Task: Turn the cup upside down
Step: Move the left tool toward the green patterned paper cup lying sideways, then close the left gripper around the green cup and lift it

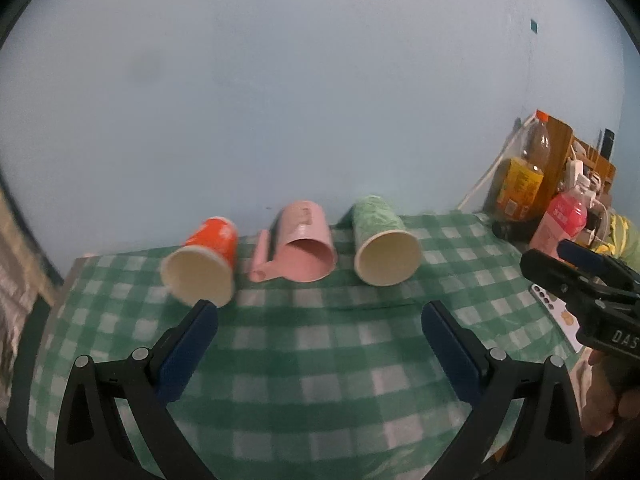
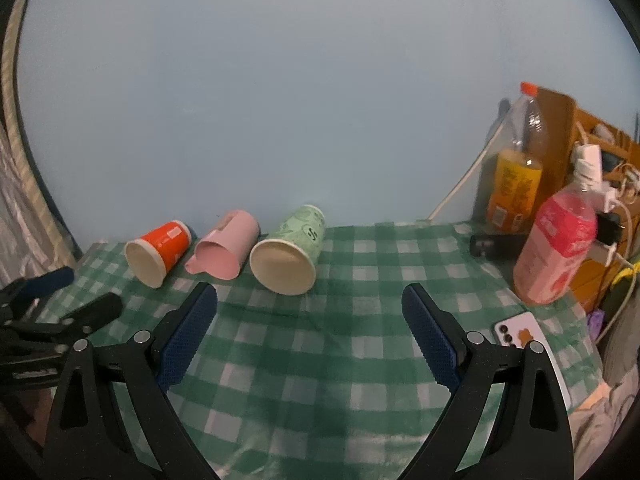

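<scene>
Lying on their sides along the far edge of the checked tablecloth (image 2: pixel 320 360): orange cup (image 1: pixel 204 260) at 11 o'clock, pink cup (image 1: pixel 304 246) at 12, green cup (image 1: pixel 384 248) at 1, mouths facing the cameras. Hovering wide open and holding nothing: left gripper (image 1: pixel 320 320), right gripper (image 2: pixel 310 304). Standing at 2 o'clock: bottles (image 2: pixel 556 248), with a phone (image 2: pixel 520 332) nearby.

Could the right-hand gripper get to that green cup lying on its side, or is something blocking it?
Probably yes. The right gripper is open and holds nothing, and the green cup lies just ahead of it, mouth toward it, with only bare checked tablecloth between. The pink cup lies close on its left, so that side is tight.
</scene>
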